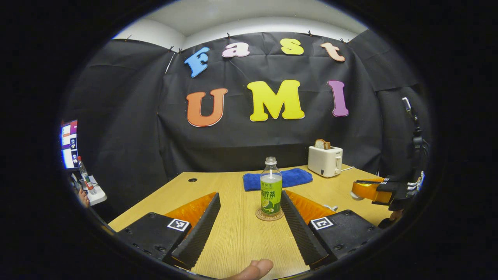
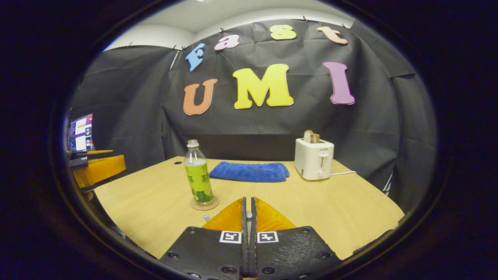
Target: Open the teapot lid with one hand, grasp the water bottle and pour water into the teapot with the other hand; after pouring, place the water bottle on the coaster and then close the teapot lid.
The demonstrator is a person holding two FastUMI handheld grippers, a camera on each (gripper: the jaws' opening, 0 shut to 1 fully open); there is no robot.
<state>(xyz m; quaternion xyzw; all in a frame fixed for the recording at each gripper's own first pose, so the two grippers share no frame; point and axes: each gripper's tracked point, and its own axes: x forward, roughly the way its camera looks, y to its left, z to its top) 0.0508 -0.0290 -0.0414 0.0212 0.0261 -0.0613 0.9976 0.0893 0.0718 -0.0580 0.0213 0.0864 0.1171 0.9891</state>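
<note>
While the water bottle (image 1: pixel 271 186) is standing upright on the round coaster (image 1: pixel 269 215) on the wooden table (image 1: pixel 233 233), the left gripper (image 1: pixel 249 221) is hovering low over the tabletop with its two fingers spread wide. In the left gripper view the bottle is sitting ahead of that claw, just off its right-hand finger and apart from the left-hand one; neither finger is pressing on it, and nothing is lying between them but bare table. A fingertip (image 1: pixel 253 269) of the person's hand is poking in at the bottom edge, behind the fingers.

The right gripper (image 2: pixel 248 217) is sitting with its fingers drawn together, only a thin slit showing between them, and gripping nothing that can be seen. In the right gripper view the bottle (image 2: pixel 197 177) on its coaster (image 2: pixel 204 203) is standing ahead and to the left of this claw, clear of it. Something small and pale is peeking out just left of the fingers; I cannot tell what it is.

Beyond the bottle a folded blue towel (image 2: pixel 249 171) is lying flat, and farther right a white toaster (image 2: pixel 313 158) with a slice of bread (image 2: pixel 311 136) sticking up is resting near the table's back edge. Each view is also catching the other gripper off at its edge, well apart.
</note>
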